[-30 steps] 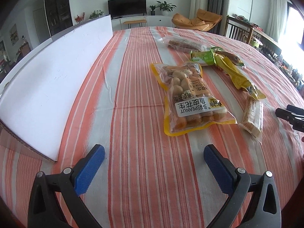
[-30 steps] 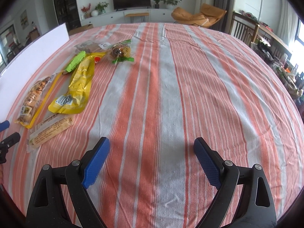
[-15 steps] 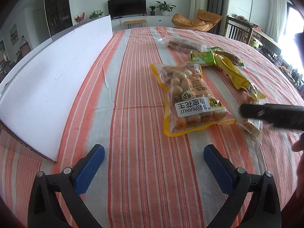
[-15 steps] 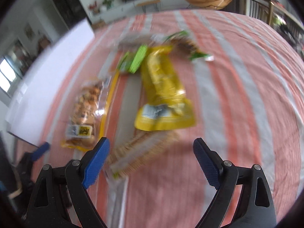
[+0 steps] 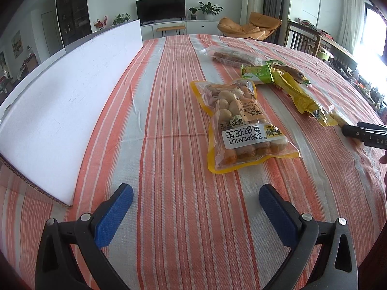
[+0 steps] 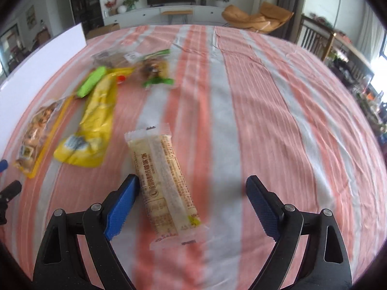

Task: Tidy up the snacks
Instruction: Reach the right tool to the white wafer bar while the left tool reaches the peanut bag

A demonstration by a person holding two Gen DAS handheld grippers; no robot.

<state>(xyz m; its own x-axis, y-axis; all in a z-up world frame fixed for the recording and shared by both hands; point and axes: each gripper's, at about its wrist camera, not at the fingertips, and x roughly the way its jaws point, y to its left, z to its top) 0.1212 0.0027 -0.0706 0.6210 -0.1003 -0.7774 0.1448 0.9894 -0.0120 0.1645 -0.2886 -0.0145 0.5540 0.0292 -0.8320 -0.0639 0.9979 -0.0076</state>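
A: Status of the work surface?

B: The striped tablecloth (image 5: pixel 169 145) carries every snack. A white board (image 5: pixel 72 101) lies along its left side and has not moved in the last second. The peanut bag (image 5: pixel 244 130), the yellow bag (image 6: pixel 94 125), the green packet (image 5: pixel 256 75) and the clear biscuit pack (image 5: pixel 232 56) lie where they did a second ago.

A: What has changed?

B: The right gripper (image 6: pixel 191 198) only. A second ago it faced bare cloth, with the wafer bar (image 6: pixel 167 183) well off to its left. It has since swung left and dropped low. The bar now lies flat between its jaws, nearer the left pad (image 6: pixel 122 207), running roughly fore and aft.

A: Jaw state?

B: Both sets stand wide apart, holding nothing. The left gripper (image 5: pixel 196 212) hovers near the peanut bag, unchanged.

A: Contact with the bar?

B: The right view is motion-blurred, so the left pad may touch the wrapper or merely sit just beside it; I cannot tell which.

A: Meaning for the task?

B: The bar appears to be the first item selected. Nothing has been picked up so far. Closing across the bar's narrow width is the probable next step.
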